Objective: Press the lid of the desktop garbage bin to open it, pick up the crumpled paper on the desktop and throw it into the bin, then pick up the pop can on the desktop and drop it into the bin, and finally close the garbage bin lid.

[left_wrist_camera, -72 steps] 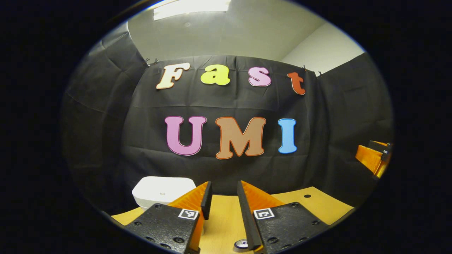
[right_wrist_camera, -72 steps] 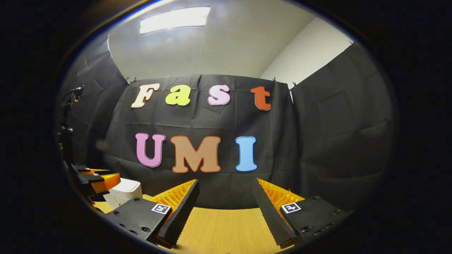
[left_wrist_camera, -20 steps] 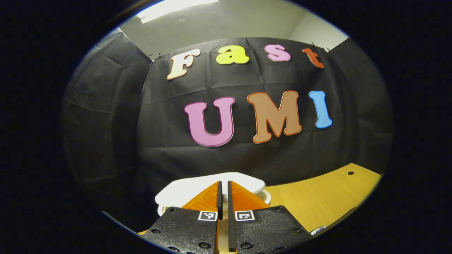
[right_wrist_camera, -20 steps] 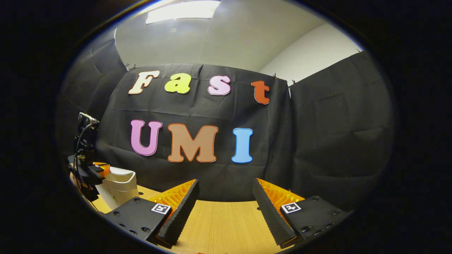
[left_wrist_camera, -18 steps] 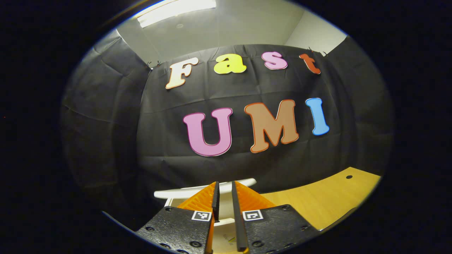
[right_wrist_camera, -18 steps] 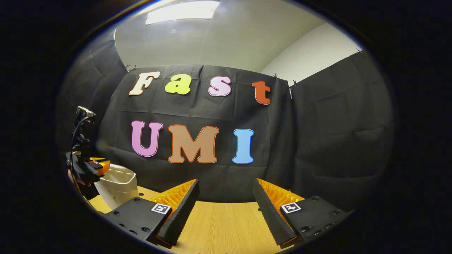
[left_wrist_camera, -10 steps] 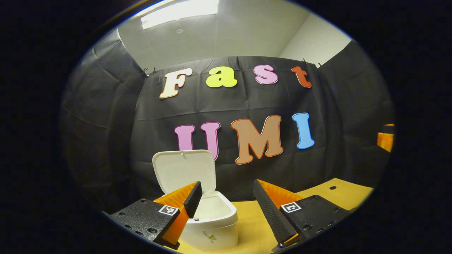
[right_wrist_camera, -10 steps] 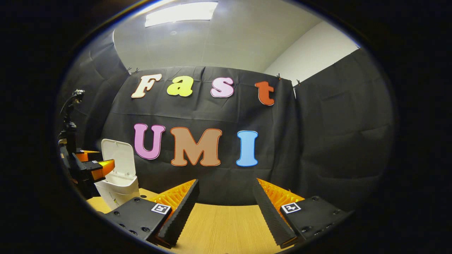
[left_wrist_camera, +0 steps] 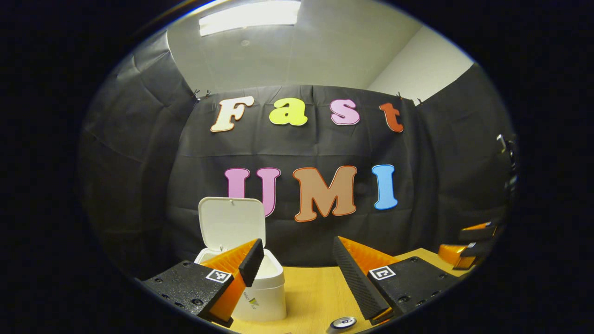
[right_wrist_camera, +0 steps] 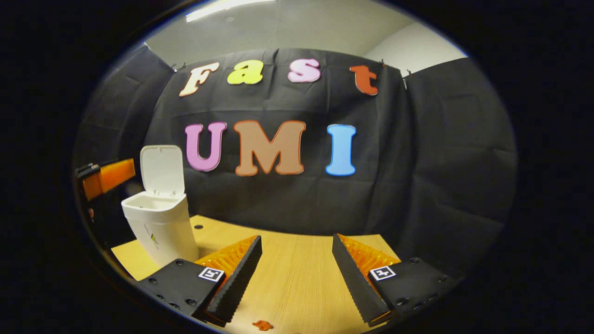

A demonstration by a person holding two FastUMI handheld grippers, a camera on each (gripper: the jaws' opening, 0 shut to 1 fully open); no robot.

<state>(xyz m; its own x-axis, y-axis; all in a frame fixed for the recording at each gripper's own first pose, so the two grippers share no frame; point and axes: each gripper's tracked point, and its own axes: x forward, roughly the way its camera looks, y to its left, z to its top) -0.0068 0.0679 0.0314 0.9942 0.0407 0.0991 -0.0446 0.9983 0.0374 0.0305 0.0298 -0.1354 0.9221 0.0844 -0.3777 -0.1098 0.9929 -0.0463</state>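
Note:
The white desktop bin (left_wrist_camera: 262, 297) stands on the wooden table with its lid (left_wrist_camera: 232, 222) swung up and upright. My left gripper (left_wrist_camera: 297, 260) is open just in front of and slightly right of the bin, with nothing between its fingers. A pop can's top (left_wrist_camera: 343, 323) peeks up at the bottom edge, below the right finger. In the right gripper view the bin (right_wrist_camera: 160, 229) and raised lid (right_wrist_camera: 161, 169) sit at far left. My right gripper (right_wrist_camera: 297, 253) hangs open and empty over the table (right_wrist_camera: 297, 278).
The other gripper (left_wrist_camera: 468, 246) shows at the right edge of the left gripper view; the left one (right_wrist_camera: 106, 178) sits beside the bin in the right gripper view. A small orange-red scrap (right_wrist_camera: 262, 325) lies near the bottom edge. Black cloth walls close the back.
The bin lid has sprung from closed to fully up. My left gripper went from shut on top of the lid to open and drew back. The right gripper has tipped downward.

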